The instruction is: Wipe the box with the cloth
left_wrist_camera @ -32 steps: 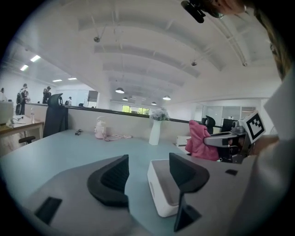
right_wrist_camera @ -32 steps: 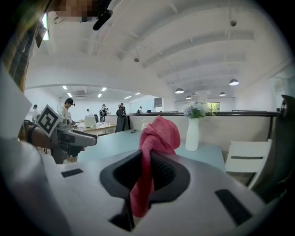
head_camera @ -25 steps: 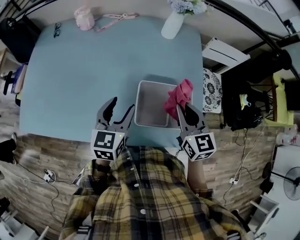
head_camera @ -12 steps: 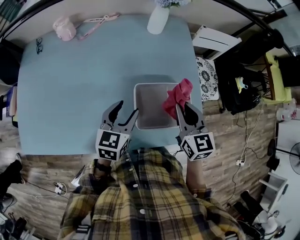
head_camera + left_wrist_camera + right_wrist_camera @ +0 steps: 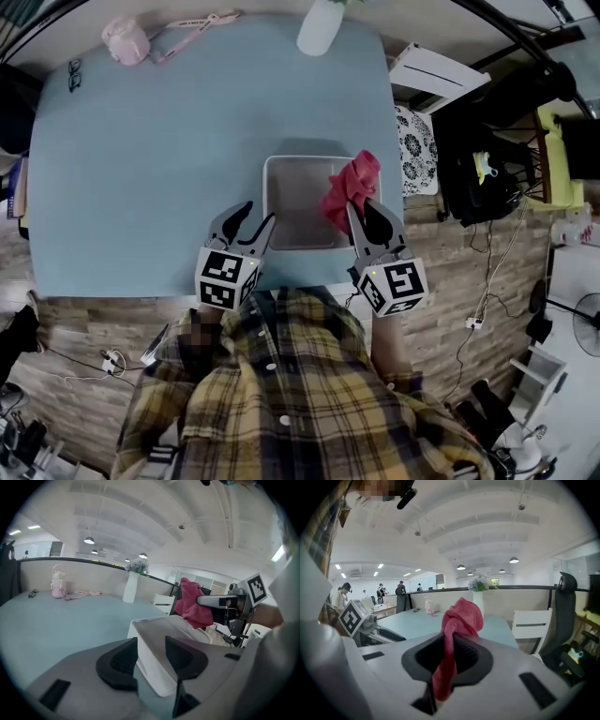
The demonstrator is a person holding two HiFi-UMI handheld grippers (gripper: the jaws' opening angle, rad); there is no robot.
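A shallow grey-white box (image 5: pixel 267 202) sits on the blue table near its front edge. My left gripper (image 5: pixel 258 214) is at the box's near left corner. Its jaws are closing, and the box (image 5: pixel 152 667) wall stands between the pads without visibly being pressed by my left gripper (image 5: pixel 151 656). My right gripper (image 5: pixel 361 206) hovers at the box's near right corner, shut on a red cloth (image 5: pixel 349 183). The cloth (image 5: pixel 459 620) bunches up above the right gripper (image 5: pixel 449 656) and a strip of it hangs down between the pads. The cloth (image 5: pixel 194 604) also shows in the left gripper view.
A white vase (image 5: pixel 319 28), a pink bottle (image 5: pixel 125 37) with a strap, and glasses (image 5: pixel 73 73) stand along the table's (image 5: pixel 141 169) far edge. A white chair (image 5: pixel 439 75) and a patterned cushion (image 5: pixel 417 150) are just past the right edge.
My left gripper has sunk toward the box's near left corner and its jaws have narrowed around the wall. The right gripper kept its place, still holding the cloth.
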